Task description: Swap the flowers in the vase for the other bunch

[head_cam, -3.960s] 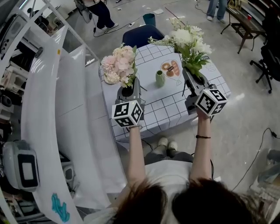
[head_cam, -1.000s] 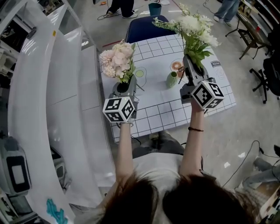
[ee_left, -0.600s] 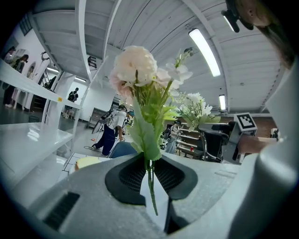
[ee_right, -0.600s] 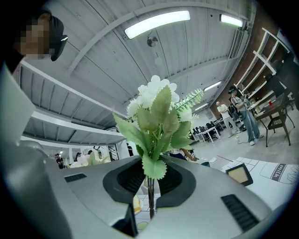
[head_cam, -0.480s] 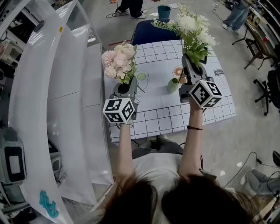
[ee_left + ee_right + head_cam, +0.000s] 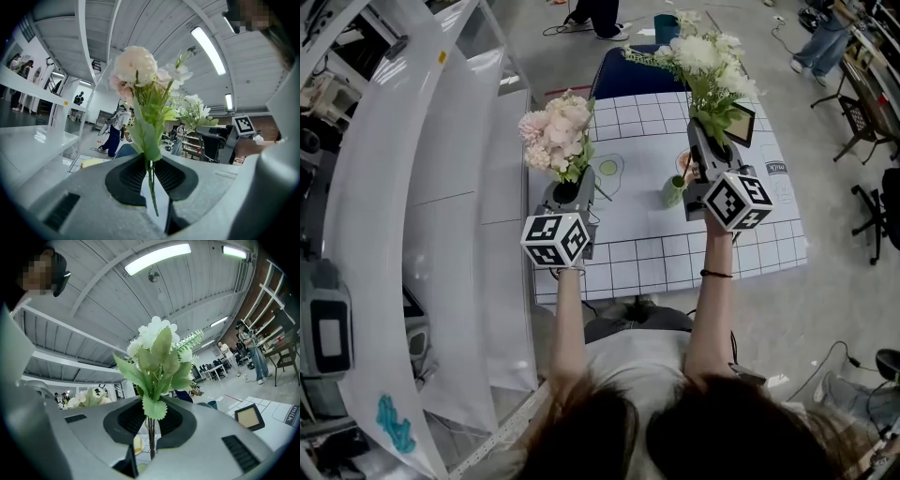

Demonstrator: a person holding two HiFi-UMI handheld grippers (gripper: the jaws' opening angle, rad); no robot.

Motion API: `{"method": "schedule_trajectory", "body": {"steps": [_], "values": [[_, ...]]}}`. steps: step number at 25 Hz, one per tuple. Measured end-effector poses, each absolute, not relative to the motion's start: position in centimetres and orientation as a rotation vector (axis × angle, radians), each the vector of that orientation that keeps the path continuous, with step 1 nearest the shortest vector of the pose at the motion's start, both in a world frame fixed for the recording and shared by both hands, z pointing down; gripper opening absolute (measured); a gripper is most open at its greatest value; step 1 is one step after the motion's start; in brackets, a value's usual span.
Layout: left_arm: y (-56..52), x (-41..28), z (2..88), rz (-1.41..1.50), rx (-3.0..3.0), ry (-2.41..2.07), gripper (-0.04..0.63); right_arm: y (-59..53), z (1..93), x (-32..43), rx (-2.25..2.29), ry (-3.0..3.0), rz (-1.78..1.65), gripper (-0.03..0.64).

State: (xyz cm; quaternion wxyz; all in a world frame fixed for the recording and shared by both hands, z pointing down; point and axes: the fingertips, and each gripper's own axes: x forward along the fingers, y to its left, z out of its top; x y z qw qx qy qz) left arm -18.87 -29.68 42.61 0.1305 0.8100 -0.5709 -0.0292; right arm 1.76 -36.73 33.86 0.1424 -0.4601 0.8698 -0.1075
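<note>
I am squeezing the pink flowers by their thin stems in my left gripper and the white flowers in my right gripper, above the table. The green vase is standing just beside my right gripper, so a bump could tip it.

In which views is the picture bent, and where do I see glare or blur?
Left gripper view: strong fisheye bending, dark corners, glaring ceiling lamp, pink bunch sharp. Right gripper view: same bending, bright lamp strip, white bunch sharp. Head view: even light, milder bending.
</note>
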Motion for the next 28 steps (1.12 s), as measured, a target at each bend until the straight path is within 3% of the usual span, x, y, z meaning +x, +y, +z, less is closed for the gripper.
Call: {"method": "schedule_trajectory", "body": {"steps": [28], "values": [[-28.7, -17.1, 43.0, -0.122, 2.294, -1.743, 0.06, -36.3, 37.0, 0.8, -1.121, 2.602, -0.283, 0.055]]}}
